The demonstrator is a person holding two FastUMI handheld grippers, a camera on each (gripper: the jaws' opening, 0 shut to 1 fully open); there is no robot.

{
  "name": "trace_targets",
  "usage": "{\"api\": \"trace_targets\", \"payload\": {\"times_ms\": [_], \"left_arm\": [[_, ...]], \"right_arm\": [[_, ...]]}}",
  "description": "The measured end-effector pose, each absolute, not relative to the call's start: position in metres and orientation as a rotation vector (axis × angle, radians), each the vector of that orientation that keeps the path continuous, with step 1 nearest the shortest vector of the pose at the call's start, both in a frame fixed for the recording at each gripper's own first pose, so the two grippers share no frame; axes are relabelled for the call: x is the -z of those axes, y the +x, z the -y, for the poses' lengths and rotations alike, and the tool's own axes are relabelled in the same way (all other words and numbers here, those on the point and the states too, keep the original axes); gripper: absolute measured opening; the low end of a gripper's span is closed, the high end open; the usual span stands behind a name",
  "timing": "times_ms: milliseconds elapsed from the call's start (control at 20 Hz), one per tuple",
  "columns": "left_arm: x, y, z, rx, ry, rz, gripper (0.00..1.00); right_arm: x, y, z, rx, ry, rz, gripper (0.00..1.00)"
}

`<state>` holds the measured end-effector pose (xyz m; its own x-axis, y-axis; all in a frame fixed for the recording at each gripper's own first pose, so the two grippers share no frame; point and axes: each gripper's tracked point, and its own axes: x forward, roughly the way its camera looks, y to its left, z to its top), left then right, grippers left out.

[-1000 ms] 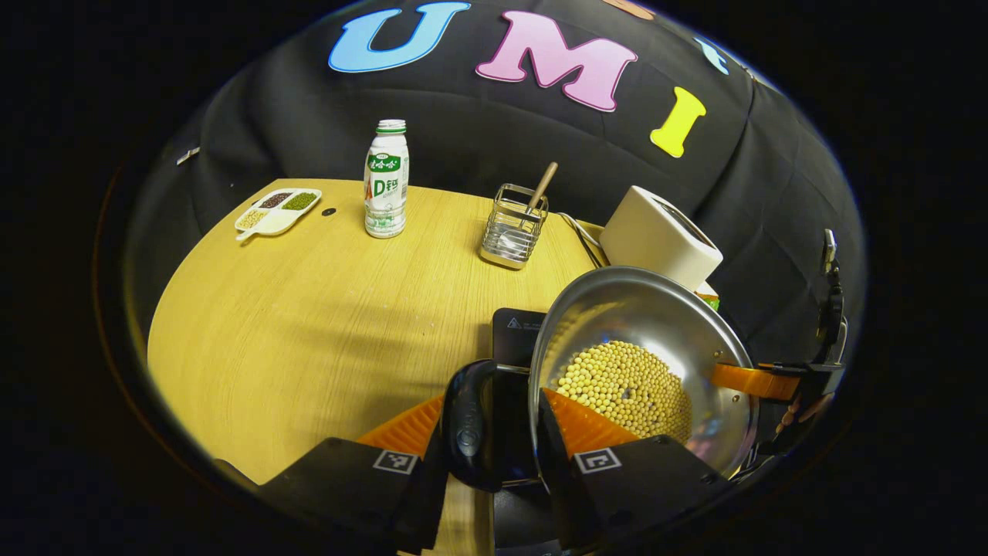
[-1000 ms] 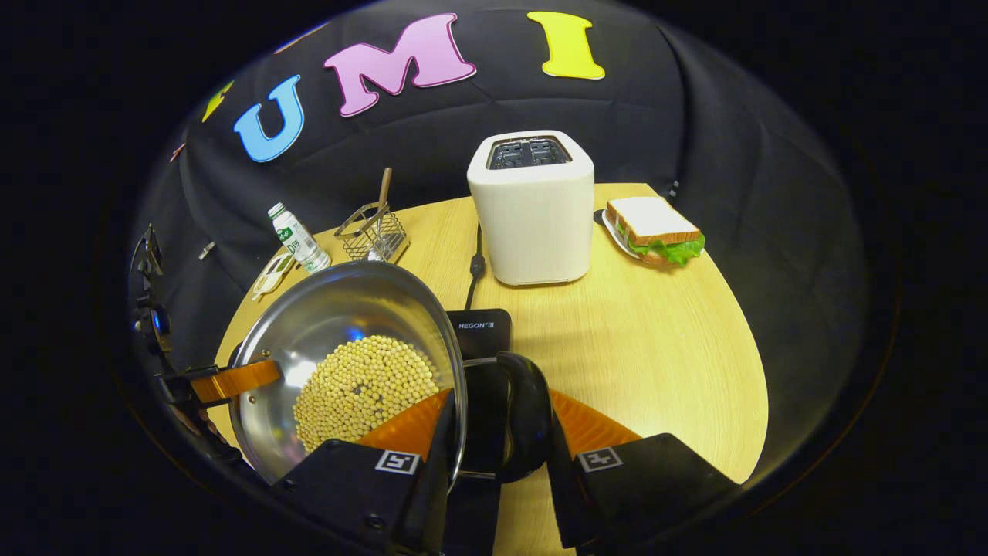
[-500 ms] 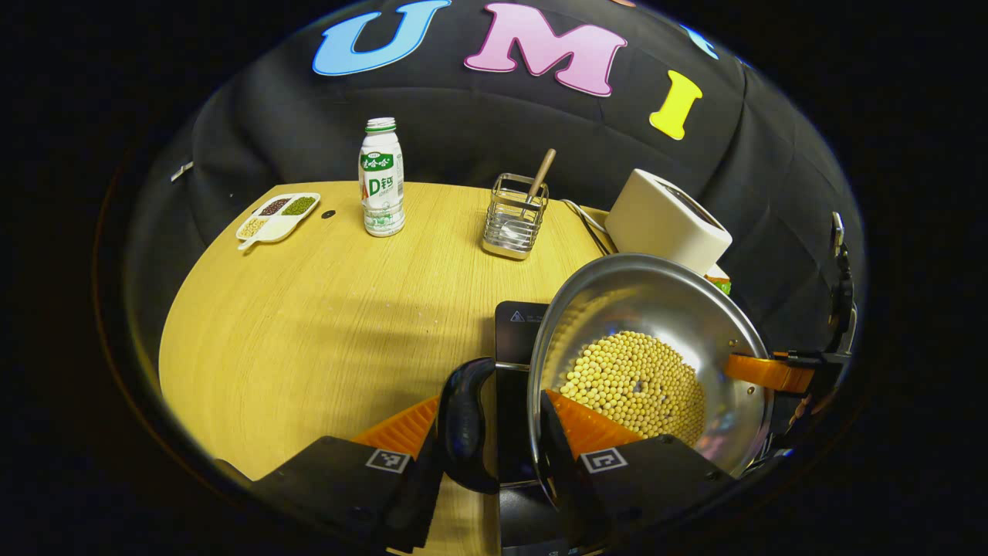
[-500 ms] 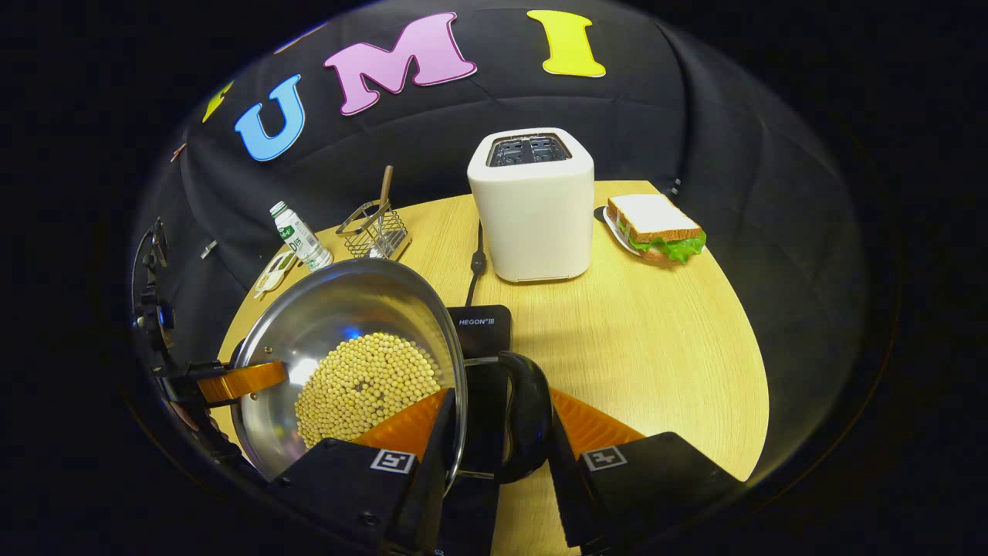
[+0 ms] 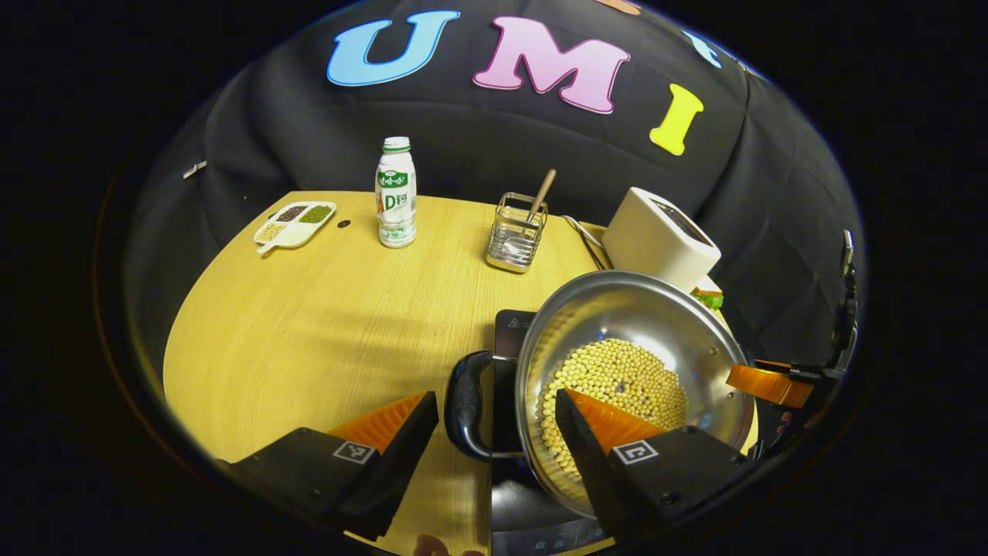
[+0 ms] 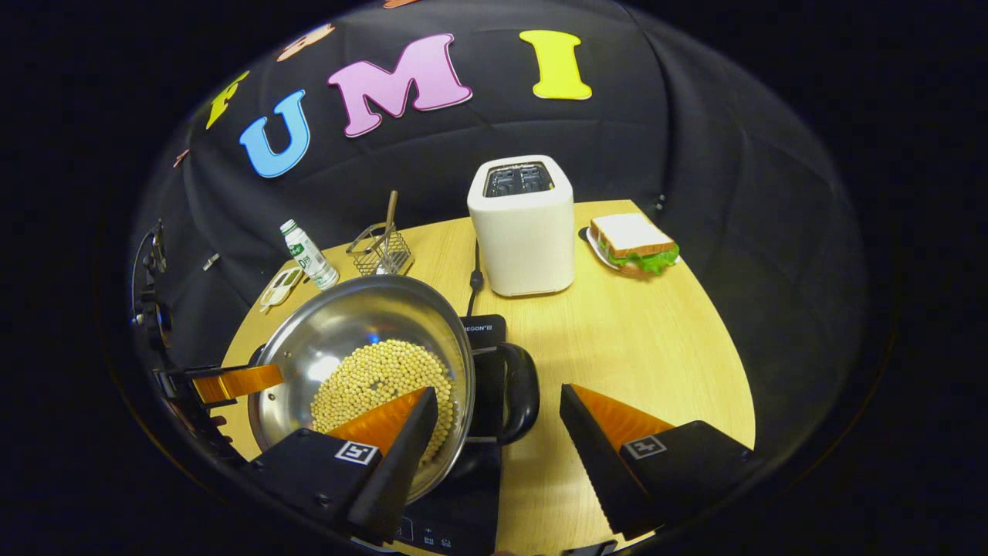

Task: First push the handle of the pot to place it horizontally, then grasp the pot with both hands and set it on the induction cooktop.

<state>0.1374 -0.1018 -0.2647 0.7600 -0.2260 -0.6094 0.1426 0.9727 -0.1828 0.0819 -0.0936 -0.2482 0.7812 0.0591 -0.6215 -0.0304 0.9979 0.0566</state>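
Both hand-held grippers (image 5: 494,421) (image 6: 498,417) have spread, pot (image 5: 633,340) handles lying loose between their fingers.

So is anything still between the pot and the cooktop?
Nothing visible. The pot appears to sit on the cooktop already, and both the left gripper and right gripper are open around its handles.

Most of the induction cooktop (image 5: 512,333) is covered by the pot (image 5: 656,324) in the left gripper view, with only a dark corner and a strip at the lower edge exposed. At the right of that frame, the sandwich (image 5: 707,298) is largely hidden behind the toaster (image 5: 656,235) and the pot's rim. The contents of the divided dish (image 6: 279,286), left of centre in the right gripper view, are too small to be told.
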Motion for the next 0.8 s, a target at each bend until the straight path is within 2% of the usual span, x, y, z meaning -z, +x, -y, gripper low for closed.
{"api": "trace_targets", "payload": {"times_ms": [200,800], "left_arm": [[0.220,0.115,0.067,0.122,-0.095,-0.541,0.96],[0.094,0.003,0.006,0.083,-0.009,-0.209,0.95]], "right_arm": [[0.210,0.053,0.090,-0.024,0.024,-0.583,0.99],[0.052,-0.030,0.079,0.065,-0.055,-0.147,0.99]]}}
